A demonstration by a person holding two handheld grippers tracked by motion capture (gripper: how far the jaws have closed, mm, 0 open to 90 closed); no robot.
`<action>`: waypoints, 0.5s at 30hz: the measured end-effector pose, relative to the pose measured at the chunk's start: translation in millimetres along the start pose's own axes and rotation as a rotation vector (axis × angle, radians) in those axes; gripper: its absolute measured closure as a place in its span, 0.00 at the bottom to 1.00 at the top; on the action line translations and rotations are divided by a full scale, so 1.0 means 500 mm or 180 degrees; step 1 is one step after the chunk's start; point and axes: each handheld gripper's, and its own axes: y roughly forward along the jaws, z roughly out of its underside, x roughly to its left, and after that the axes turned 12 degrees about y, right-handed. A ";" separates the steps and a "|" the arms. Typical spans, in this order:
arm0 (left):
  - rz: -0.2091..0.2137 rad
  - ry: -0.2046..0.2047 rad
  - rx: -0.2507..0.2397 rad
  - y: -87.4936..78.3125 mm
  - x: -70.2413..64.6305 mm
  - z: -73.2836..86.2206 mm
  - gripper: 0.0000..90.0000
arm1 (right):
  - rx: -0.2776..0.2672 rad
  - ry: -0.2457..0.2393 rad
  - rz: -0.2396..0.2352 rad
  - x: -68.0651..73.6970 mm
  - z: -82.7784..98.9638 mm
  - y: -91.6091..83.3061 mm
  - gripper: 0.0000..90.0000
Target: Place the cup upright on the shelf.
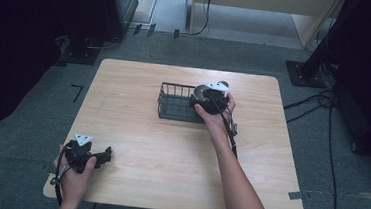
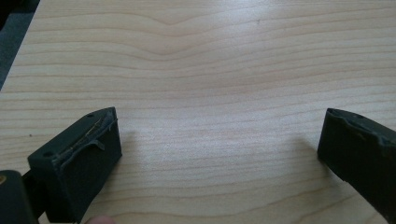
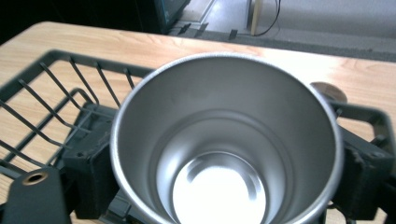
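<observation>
Shiny, round stainless-steel cup (image 3: 224, 140) sits between the right gripper (image 3: 224, 163) jaws, gripped at its sides, above the black wire basket (image 3: 56, 93); it should be lowered level before release. Left gripper (image 2: 219, 149) jaws gape over bare counter (image 2: 210, 60).

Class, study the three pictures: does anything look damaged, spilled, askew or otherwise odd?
One thing: the rubber pads on the left gripper look worn, with frayed, peeling edges. Otherwise all is tidy: the steel cup stands upright and empty between the right gripper's jaws at the wire basket, with nothing spilled on the table.
</observation>
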 end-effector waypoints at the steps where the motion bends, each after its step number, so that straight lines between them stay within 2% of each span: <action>1: 0.0000 -0.0001 0.0000 0.000 0.000 0.000 0.00 | -0.0025 -0.0011 -0.0003 0.002 -0.001 -0.003 0.11; 8: 0.0000 -0.0002 0.0000 0.000 0.000 0.000 0.00 | -0.0123 -0.0039 -0.0079 0.009 -0.015 -0.027 0.05; 15: 0.0001 0.0000 0.0000 0.000 0.000 0.000 0.00 | -0.0207 -0.0070 -0.0115 0.007 -0.026 -0.070 0.01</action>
